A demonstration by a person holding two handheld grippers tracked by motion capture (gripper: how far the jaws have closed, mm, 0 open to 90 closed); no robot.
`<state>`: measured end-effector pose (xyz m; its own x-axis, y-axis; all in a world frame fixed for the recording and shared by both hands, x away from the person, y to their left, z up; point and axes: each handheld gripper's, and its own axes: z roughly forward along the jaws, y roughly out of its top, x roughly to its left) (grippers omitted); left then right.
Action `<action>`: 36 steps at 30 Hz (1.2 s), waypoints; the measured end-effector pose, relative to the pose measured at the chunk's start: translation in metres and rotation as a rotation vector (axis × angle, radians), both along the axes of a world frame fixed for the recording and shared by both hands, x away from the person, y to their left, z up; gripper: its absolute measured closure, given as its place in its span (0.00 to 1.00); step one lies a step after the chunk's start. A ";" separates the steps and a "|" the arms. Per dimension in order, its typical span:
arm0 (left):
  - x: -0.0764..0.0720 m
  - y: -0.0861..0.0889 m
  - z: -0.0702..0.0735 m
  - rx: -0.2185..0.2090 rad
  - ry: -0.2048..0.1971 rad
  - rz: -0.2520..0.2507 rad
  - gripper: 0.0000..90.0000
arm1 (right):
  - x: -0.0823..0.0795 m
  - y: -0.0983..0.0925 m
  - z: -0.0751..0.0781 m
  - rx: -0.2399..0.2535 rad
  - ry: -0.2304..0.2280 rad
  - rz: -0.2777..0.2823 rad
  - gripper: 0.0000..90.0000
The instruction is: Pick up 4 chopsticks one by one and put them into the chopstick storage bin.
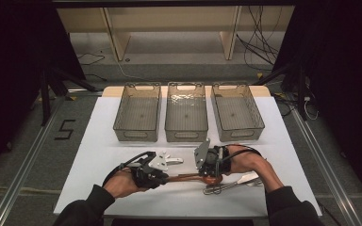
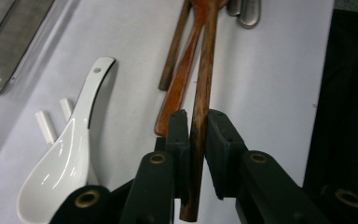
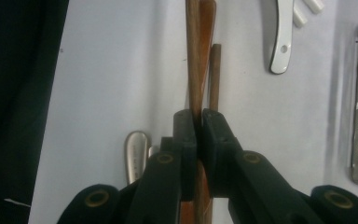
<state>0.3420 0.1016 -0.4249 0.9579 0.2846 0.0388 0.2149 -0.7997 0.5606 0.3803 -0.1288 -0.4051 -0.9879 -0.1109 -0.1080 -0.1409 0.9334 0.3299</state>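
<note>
Left gripper view | left gripper (image 2: 193, 123) pinches dark wooden chopstick (image 2: 204, 84) | right gripper (image 3: 198, 122) clamps same stick | risk: opposing pulls snap it

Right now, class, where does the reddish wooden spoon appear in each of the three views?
High view: the reddish wooden spoon lies low centre, between the two hands.
Left gripper view: top centre, slanting down and left.
Right gripper view: top centre, a narrow orange strip running straight down.
Shared landmark: the darker wooden stick lies directly beside it in both gripper views.
</note>
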 end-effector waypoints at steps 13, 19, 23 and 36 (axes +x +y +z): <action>0.005 0.011 0.003 -0.028 -0.012 0.063 0.92 | 0.013 -0.020 0.016 0.174 -0.018 -0.201 0.58; 0.012 0.025 0.008 -0.058 -0.011 0.131 0.92 | 0.016 -0.039 0.029 0.298 -0.038 -0.343 0.45; 0.016 0.035 0.012 -0.089 -0.016 0.184 0.92 | 0.015 -0.047 0.029 0.343 -0.048 -0.411 0.41; 0.026 0.057 0.022 -0.200 -0.006 0.322 0.92 | 0.011 -0.062 0.023 0.469 -0.047 -0.624 0.35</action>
